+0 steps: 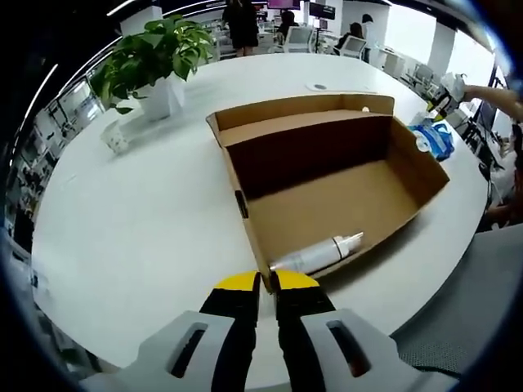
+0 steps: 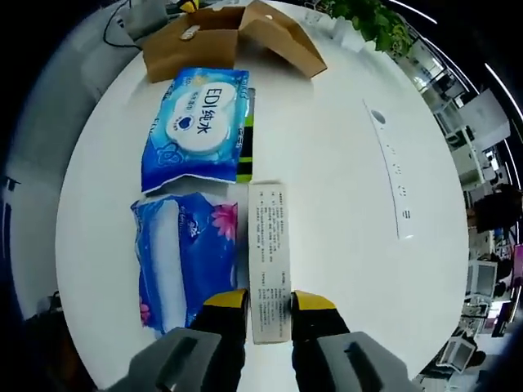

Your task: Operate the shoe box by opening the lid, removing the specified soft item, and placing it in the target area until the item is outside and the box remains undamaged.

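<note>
We take the shoe box (image 1: 327, 180) as our landmark: it lies open on the white surface (image 1: 139, 237), its lid (image 1: 302, 110) folded back on the far side, and inside, against the near wall, rests a white tube (image 1: 319, 255). Our left claw (image 1: 265, 286) has its jaws pressed almost together on the box's near corner wall, seemingly pinching the cardboard to steady it. Beyond the far end of the box, our right claw (image 2: 270, 306) grips a slim white carton (image 2: 270, 261) between its jaws. Beside that carton lie a blue tissue pack (image 2: 184, 257) and, nearer the box, a blue wet-wipes pack (image 2: 196, 126). To finish this placement well, we judge we should lower the carton flat beside the packs, release gently, and keep the left pinch light so the cardboard does not crease. A potted plant (image 1: 155, 61) stands past the lid.
</note>
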